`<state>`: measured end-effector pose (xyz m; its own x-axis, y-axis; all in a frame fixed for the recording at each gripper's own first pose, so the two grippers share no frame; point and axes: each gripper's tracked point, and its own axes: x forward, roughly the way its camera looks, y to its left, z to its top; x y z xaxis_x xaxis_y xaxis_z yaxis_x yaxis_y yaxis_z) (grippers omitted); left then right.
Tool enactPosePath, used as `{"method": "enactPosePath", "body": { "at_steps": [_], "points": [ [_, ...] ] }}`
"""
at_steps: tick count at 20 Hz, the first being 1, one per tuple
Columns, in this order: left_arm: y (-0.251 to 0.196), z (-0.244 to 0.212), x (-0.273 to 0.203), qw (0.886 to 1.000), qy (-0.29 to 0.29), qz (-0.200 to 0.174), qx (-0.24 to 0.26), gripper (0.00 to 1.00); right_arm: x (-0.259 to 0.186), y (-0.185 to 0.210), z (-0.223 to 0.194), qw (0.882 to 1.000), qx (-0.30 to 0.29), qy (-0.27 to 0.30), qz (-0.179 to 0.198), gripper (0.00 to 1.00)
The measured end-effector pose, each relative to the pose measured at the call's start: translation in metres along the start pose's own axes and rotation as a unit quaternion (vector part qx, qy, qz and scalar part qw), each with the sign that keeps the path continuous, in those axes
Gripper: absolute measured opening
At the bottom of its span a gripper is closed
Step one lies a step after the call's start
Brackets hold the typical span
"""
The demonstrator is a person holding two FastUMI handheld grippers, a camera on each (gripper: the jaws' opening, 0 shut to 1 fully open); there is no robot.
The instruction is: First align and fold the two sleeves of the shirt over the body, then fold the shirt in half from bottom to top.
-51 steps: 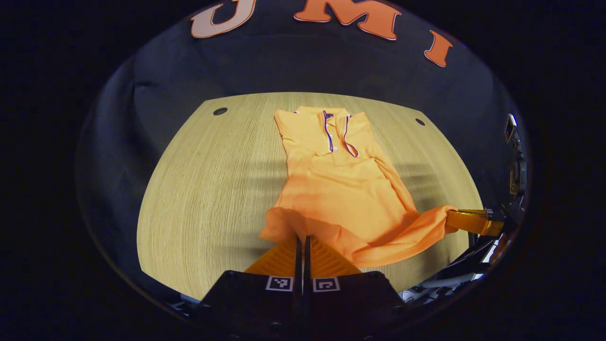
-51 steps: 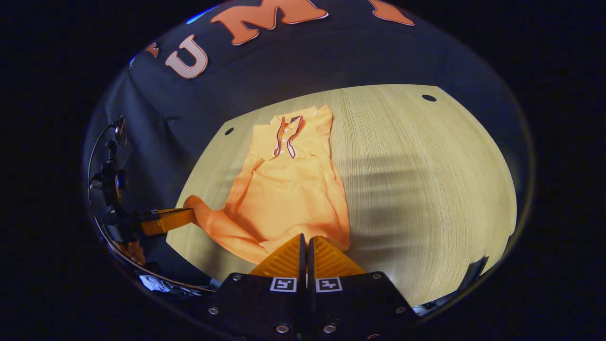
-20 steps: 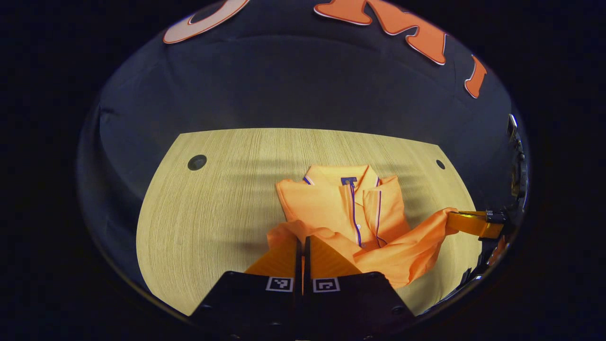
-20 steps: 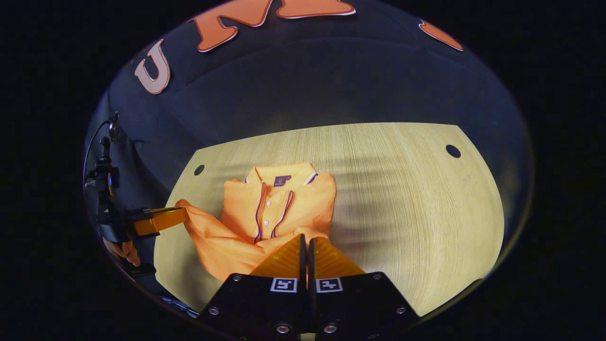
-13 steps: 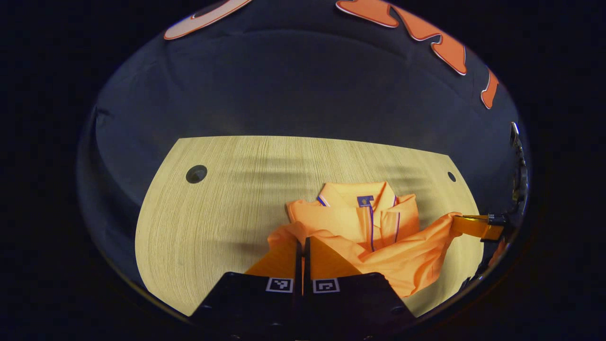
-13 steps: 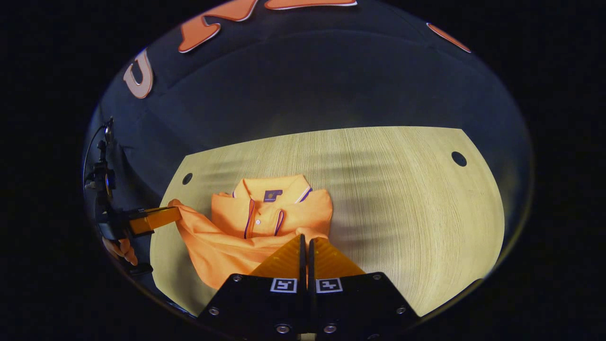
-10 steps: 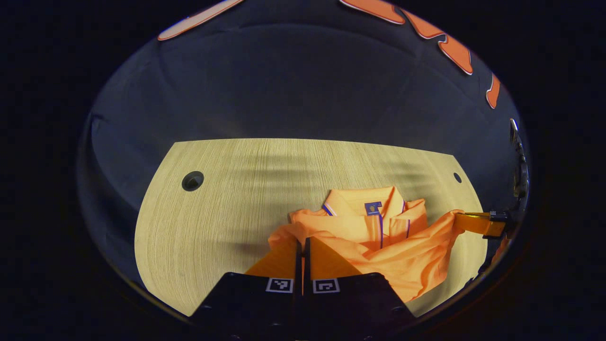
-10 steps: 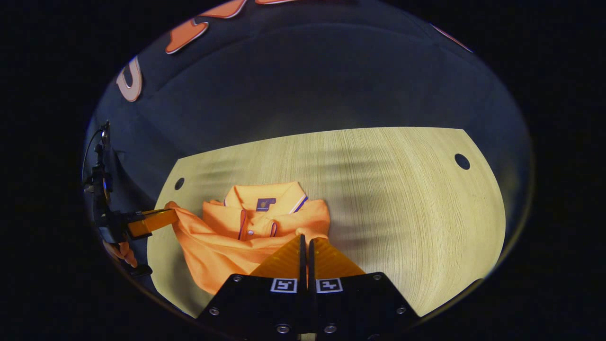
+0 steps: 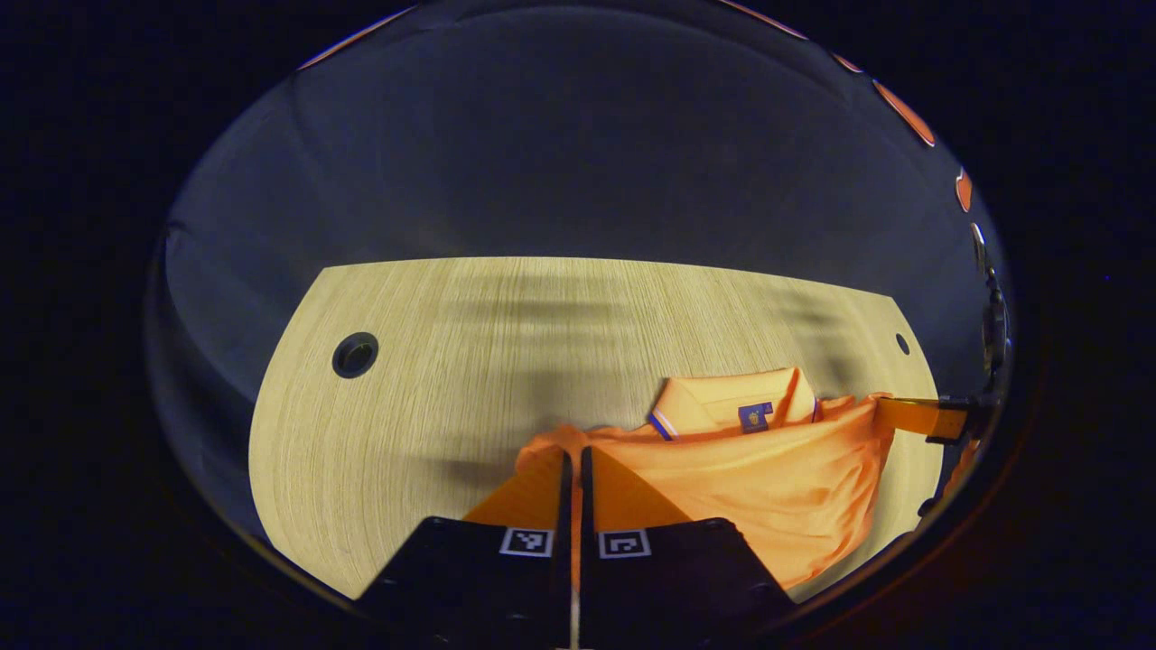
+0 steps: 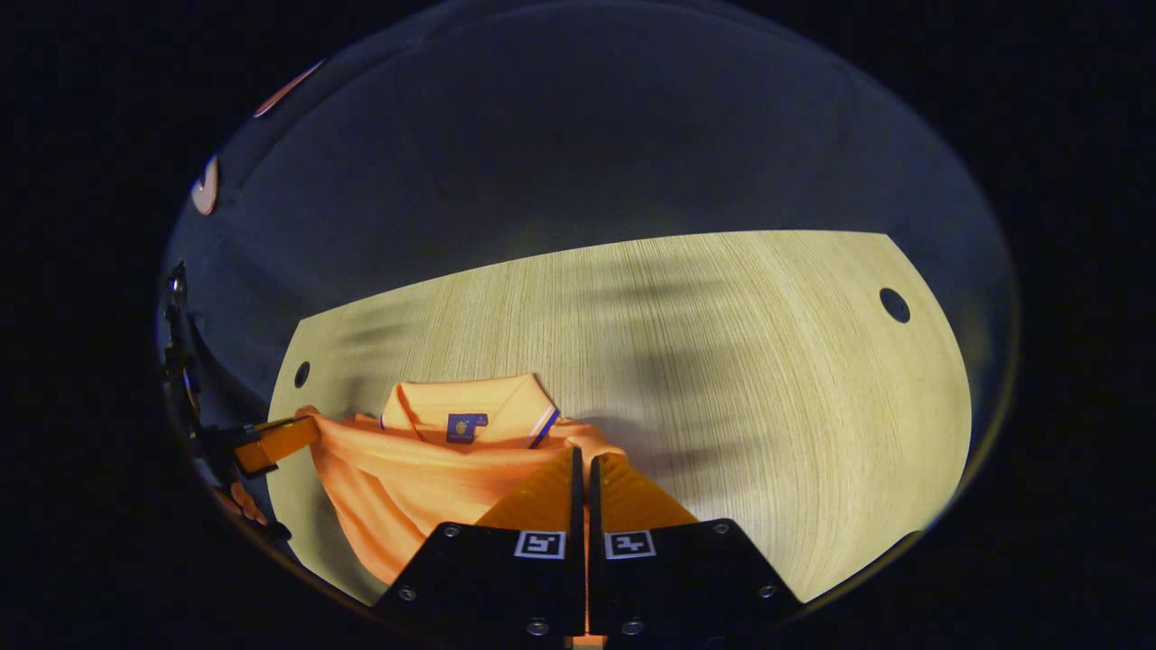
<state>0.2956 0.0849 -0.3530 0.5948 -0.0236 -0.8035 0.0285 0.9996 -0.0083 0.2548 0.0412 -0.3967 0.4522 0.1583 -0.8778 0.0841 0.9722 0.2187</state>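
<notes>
Pale wood-grain table [image 9: 433, 379] fills the lower half of both views, with dark booth cloth rising behind it and small round holes near its far corners.

An orange polo shirt [image 9: 777, 478] lies on the table. Its collar [image 9: 731, 406], trimmed with a thin dark stripe, sits at the far end. The bottom hem is lifted and drawn up toward the collar, so the body hangs as a slack sheet between two held corners.

In the left gripper view, the left gripper [image 9: 573, 460] shows at the bottom, its two fingers pressed close together with the hem's left corner pinched between them. Far to the right, at the edge of the table, the right gripper [image 9: 908, 417] grips the other corner.

In the right gripper view, the right gripper [image 10: 582, 460] has its fingers closed tight on the hem's right corner, just near of the collar [image 10: 470, 411]. The left gripper [image 10: 275, 442] appears at the far left, holding the shirt [image 10: 406, 487] by its other corner.

The sleeves appear to be already folded in, though the lifted body covers them. The step in hand looks like the final fold, bottom to top, and it seems nearly complete.

The next move probably calls for lowering both corners together so the hem lands level just short of the collar, then opening both grippers. Uneven lowering could leave the fold skewed or bunched.
</notes>
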Motion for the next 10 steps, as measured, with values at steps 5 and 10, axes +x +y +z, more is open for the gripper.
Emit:
{"method": "enactPosePath", "body": {
  "at_steps": [5, 10],
  "points": [
    [0.000, 0.003, -0.024, 1.000, -0.017, 0.000, -0.021, 0.90, -0.022, 0.001, 0.010, 0.998, -0.034, -0.044, -0.007, 0.44],
    [-0.006, 0.011, -0.074, 0.998, -0.064, 0.012, -0.010, 0.94, -0.072, 0.009, 0.011, 0.994, -0.064, -0.090, -0.004, 0.83]
  ]
}}
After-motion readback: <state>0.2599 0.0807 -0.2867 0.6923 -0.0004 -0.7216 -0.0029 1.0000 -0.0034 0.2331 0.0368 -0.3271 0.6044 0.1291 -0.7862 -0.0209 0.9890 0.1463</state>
